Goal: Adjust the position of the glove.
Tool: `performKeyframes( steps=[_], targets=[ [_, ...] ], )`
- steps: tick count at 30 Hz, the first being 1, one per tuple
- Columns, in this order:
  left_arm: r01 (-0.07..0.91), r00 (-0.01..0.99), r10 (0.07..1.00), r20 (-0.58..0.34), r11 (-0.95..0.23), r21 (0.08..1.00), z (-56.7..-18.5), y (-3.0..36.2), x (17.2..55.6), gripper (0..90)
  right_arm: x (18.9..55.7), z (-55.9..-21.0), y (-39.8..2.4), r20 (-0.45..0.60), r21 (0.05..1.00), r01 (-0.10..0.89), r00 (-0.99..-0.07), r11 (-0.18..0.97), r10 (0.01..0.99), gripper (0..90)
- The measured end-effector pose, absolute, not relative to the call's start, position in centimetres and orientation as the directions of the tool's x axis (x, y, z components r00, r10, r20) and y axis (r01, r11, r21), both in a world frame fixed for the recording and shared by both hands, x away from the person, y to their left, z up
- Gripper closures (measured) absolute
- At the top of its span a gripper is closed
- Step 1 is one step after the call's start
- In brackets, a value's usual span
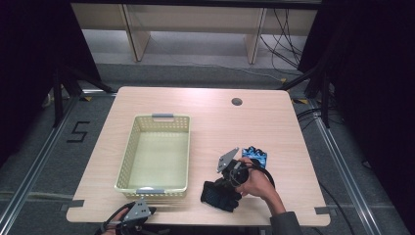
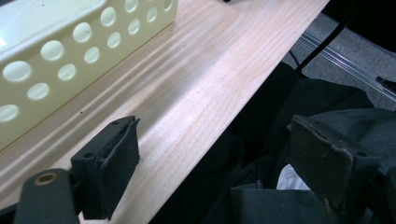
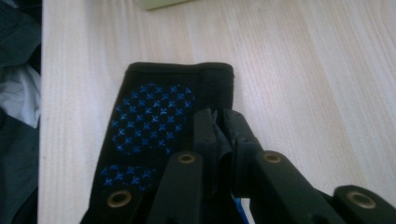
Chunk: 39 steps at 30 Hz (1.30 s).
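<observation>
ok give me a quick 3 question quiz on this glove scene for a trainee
1. True or false: the basket already holds a glove.
2. Which gripper is pinching the black glove? A) left B) right C) neither
3. How do the left gripper jaws stand?

Key:
1. False; the basket is empty, and the blue glove lies on the table.
2. B; the right gripper has its jaws nearly together on the glove's fabric.
3. Wide apart, nothing between them, at the table's near edge.
</observation>
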State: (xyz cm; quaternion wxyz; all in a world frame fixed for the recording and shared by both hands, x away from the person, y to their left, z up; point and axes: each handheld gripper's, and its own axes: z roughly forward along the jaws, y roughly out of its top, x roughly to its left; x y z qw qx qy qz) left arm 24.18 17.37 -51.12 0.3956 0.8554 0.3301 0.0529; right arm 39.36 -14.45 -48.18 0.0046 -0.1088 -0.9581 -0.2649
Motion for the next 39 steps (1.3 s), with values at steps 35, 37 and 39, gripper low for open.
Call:
performKeyframes(
  steps=[35,37,39],
  targets=[
    [0.524,0.778,0.605,-0.168,-0.479,0.704,-51.0,17.5,24.1,16.3,39.0,-47.0,-27.5,-0.131,0.524,0.648,-0.579,0.552,0.805,90.0],
    [0.520,0.780,0.604,-0.161,-0.484,0.704,-51.0,17.5,24.1,16.3,39.0,-47.0,-27.5,-0.119,0.534,0.642,-0.588,0.551,0.800,90.0],
    [0.508,0.791,0.592,-0.156,-0.492,0.707,-51.0,17.5,24.2,16.3,38.9,-46.9,-27.2,-0.095,0.537,0.661,-0.570,0.524,0.816,90.0]
  ],
)
